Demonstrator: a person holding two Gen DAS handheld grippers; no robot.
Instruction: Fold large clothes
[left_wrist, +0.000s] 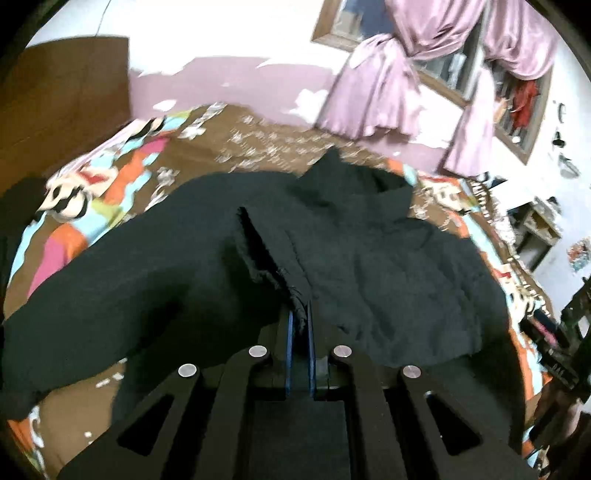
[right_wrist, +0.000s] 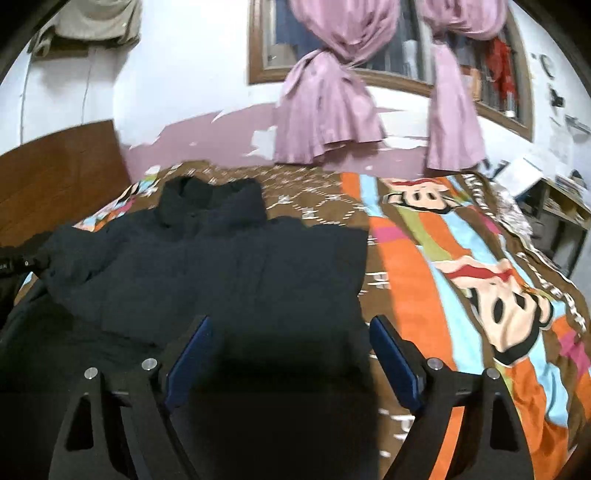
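The black jacket (right_wrist: 207, 266) lies spread on the cartoon blanket (right_wrist: 461, 258), the left gripper (left_wrist: 300, 317) pinched tight on its cuff, the right gripper (right_wrist: 290, 332) gaping empty, so carry that sleeve low across the chest

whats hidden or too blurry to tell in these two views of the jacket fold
- Left wrist view: the black jacket and bedspread are motion-blurred; the print is unreadable. The left gripper, shut on a cuff, hides the fabric between its pads.
- Right wrist view: the jacket's near hem lies in dark shadow between the open right gripper fingers; its left sleeve is cut off by the frame edge.
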